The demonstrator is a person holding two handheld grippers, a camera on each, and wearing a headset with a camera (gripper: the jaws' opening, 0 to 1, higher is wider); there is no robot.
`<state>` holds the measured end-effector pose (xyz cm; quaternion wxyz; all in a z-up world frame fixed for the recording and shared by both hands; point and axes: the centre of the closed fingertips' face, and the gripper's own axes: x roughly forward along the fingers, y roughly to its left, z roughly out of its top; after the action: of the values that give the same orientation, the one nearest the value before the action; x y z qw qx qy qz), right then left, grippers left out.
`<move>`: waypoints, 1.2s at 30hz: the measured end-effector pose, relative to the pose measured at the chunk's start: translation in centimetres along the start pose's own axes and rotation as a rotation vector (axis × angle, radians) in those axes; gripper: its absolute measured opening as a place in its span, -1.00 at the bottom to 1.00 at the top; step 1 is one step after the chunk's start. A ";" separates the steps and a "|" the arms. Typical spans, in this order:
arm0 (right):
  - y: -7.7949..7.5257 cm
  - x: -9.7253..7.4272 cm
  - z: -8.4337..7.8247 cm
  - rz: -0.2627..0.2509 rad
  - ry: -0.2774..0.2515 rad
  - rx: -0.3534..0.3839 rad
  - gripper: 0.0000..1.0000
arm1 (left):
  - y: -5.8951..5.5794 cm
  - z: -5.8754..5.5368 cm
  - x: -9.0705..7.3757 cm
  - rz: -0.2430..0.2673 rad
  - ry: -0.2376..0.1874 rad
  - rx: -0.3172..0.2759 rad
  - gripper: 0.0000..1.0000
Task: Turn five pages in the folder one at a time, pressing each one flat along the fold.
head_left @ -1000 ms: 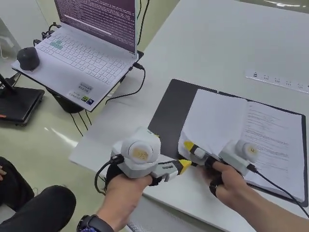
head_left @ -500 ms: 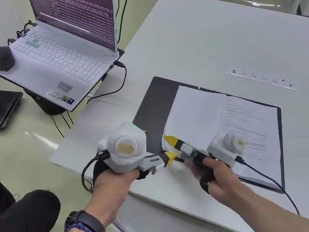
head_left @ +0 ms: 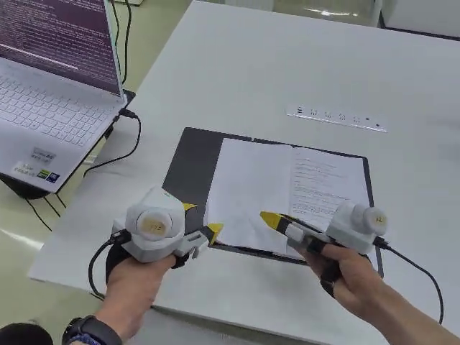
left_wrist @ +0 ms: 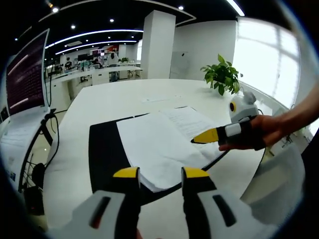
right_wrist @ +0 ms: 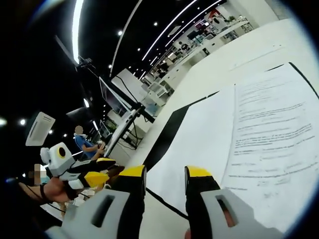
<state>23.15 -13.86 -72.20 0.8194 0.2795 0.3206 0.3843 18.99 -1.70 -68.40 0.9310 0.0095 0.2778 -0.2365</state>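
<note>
**Open folder on the desk, with both grippers at its near edge, set for a page turn.**

The folder (head_left: pixel 188 165) lay open and flat on the desk (head_left: pixel 287 65), ahead of both grippers. Its long side ran left to right, and its fold (head_left: pixel 290 194) pointed away from the person. A blank page (head_left: pixel 248 180) lay left of the fold and a printed page (head_left: pixel 327 183) right of it. The right gripper (head_left: pixel 273 218) had its jaws parted with nothing between them. It hovered over the near part of the blank page, just left of the fold, with its tips aimed leftward; whether it touched the paper could not be told. The left gripper (head_left: pixel 202 219), jaws likewise apart and empty, was at the folder's near left corner. The printed page — judged the next to turn — lay nearer the right gripper, to its right and beyond its tips.
</note>
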 end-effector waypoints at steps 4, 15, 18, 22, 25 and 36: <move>-1.5 -1.5 0.4 -0.039 -0.018 0.004 -0.45 | -0.1 -0.1 1.4 -0.015 0.023 0.000 -0.62; -3.3 -3.6 0.4 -0.077 -0.046 0.036 -0.47 | 0.8 -3.4 4.8 -0.023 0.144 -0.016 -1.00; -3.7 -3.8 0.3 -0.085 -0.051 0.047 -0.50 | 1.1 -4.4 5.3 -0.024 0.176 -0.026 -1.00; -3.9 -3.7 0.2 -0.093 -0.052 0.053 -0.55 | 1.4 -5.9 6.0 -0.019 0.213 -0.065 -1.00; -4.2 -3.5 0.2 -0.100 -0.054 0.065 -0.59 | 1.6 -6.7 6.3 -0.006 0.236 -0.082 -1.00; -4.9 -1.8 1.2 -0.088 -0.044 0.040 -0.65 | 1.2 -8.0 6.2 0.002 0.260 -0.117 -1.00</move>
<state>25.38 -18.28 -74.33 0.8366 0.2900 0.3220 0.3351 19.97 -2.18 -78.53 0.8863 -0.0140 0.4096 -0.2157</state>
